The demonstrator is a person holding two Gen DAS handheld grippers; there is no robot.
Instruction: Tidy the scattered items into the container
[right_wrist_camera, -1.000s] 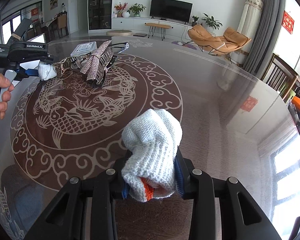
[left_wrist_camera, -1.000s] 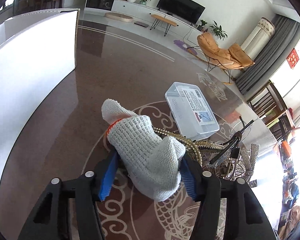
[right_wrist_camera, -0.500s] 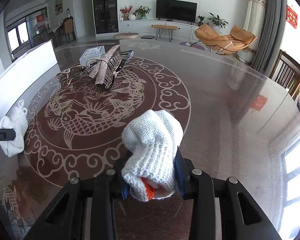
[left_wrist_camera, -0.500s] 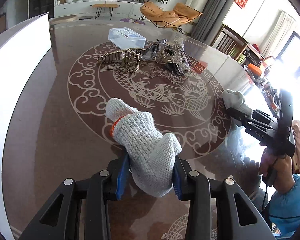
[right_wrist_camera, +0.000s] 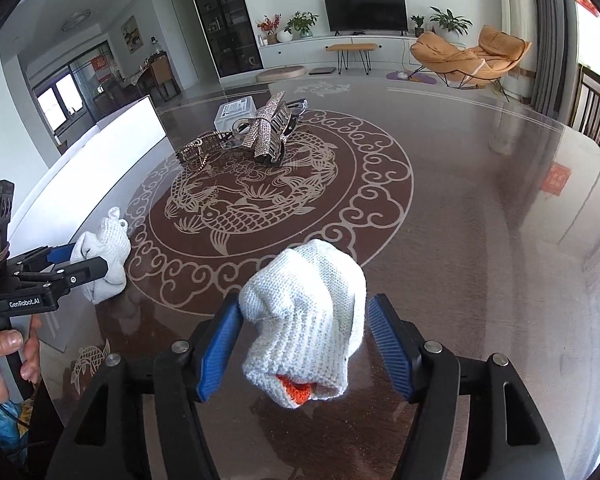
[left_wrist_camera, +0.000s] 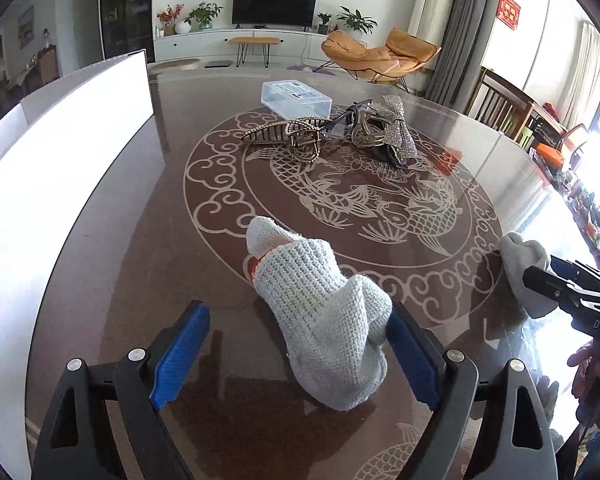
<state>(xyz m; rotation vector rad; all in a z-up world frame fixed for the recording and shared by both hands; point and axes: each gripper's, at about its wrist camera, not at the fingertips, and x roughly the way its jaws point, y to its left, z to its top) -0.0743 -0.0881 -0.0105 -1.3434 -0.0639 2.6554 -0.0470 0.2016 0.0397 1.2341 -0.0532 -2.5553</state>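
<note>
My left gripper (left_wrist_camera: 296, 354) is opening — its knit glove (left_wrist_camera: 324, 320) sits loose between the spread pads, low centre. My right gripper (right_wrist_camera: 306, 354) is opening likewise around its own glove (right_wrist_camera: 306, 320). Clear storage box (left_wrist_camera: 296, 98) waits upper centre, hair clips (left_wrist_camera: 296, 140) beside it — apparently setting the gloves aside.

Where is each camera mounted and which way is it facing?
Left wrist: on the left tool, looking down its opening jaws past a knit glove to the hair clips; the other hand shows right.
Right wrist: on the right tool, jaws opening round another glove.
Shared: clips, clear box.
</note>
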